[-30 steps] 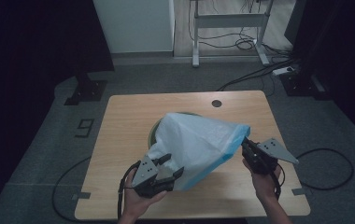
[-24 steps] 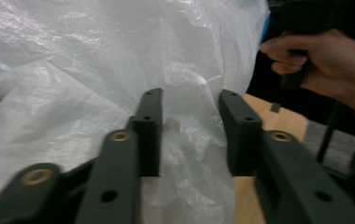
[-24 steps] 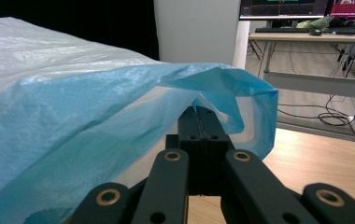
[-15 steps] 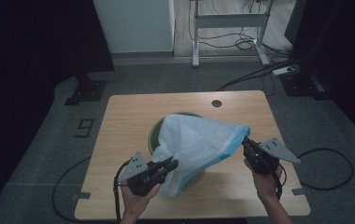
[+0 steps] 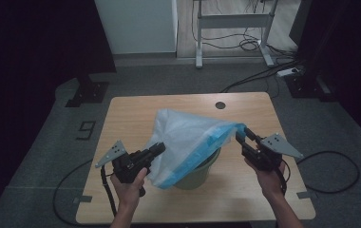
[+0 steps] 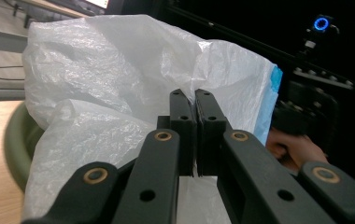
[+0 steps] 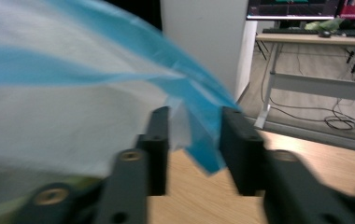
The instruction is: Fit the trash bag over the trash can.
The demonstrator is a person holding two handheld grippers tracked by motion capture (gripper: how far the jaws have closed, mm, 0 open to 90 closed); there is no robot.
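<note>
A white bag [image 5: 188, 142] with a blue rim lay draped over a green bin [image 5: 195, 171] that stood near the middle of the table [image 5: 121, 109], its film tented above the bin's mouth rather than tucked inside. The left gripper [image 5: 157, 149] had its jaws pressed together on the bag's near-left side; in the left gripper view the pads [image 6: 185, 116] met with no gap, white film bunched round them, so it seemed to pinch a fold of the bag, probably to hold that side taut. The right gripper [image 5: 244, 134] was at the bag's blue corner on the far-right side. Its jaws had just been opening, and in the right gripper view the blue rim [image 7: 203, 135] hung between them with clear space on either side, the pads not pressing it. The right gripper looked to have let go, perhaps to take a better hold along the rim. Lining the bin appeared unfinished, since the rim was not yet folded over the bin's edge.
</note>
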